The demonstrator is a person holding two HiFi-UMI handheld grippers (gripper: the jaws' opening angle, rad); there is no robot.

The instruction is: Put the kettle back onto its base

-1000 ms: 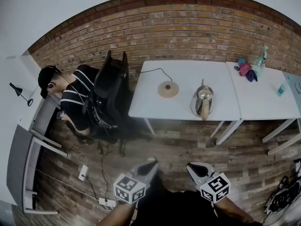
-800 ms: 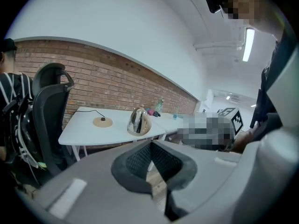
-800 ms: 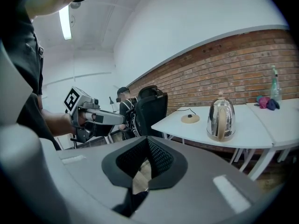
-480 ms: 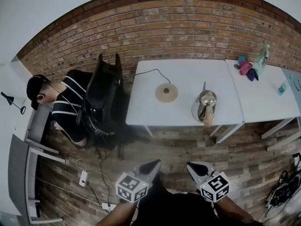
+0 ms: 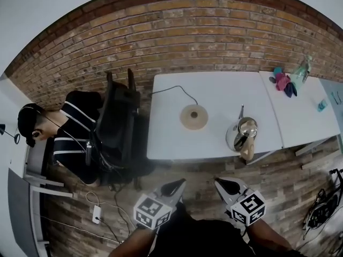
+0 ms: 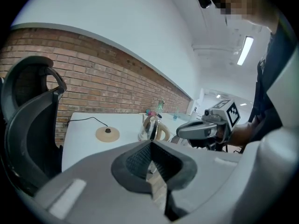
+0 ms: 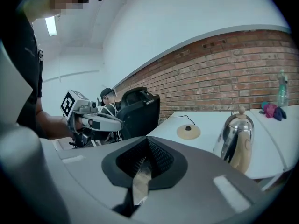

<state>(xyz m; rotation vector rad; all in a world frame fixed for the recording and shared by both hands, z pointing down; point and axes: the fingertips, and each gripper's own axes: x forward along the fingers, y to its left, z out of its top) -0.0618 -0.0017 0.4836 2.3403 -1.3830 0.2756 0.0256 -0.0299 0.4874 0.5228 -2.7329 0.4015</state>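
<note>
A shiny steel kettle [image 5: 242, 135] with a pale wooden handle stands upright near the front edge of the white table [image 5: 214, 90]. Its round tan base [image 5: 194, 116] lies on the table to the kettle's left, apart from it, with a black cord running to the back. The kettle [image 7: 237, 139] and the base [image 7: 188, 132] also show in the right gripper view. My left gripper [image 5: 179, 182] and right gripper [image 5: 218, 181] hang side by side over the wood floor, short of the table. Both are shut and hold nothing.
A black office chair [image 5: 120, 127] stands at the table's left end, with a seated person [image 5: 64, 138] beyond it. A second white table [image 5: 300, 116] at the right carries a spray bottle [image 5: 303, 68] and coloured cloths [image 5: 284, 82]. A power strip [image 5: 96, 214] lies on the floor.
The table, kettle and base have slid lower and slightly right in the head view, so they sit closer. Both grippers stay shut and low.
</note>
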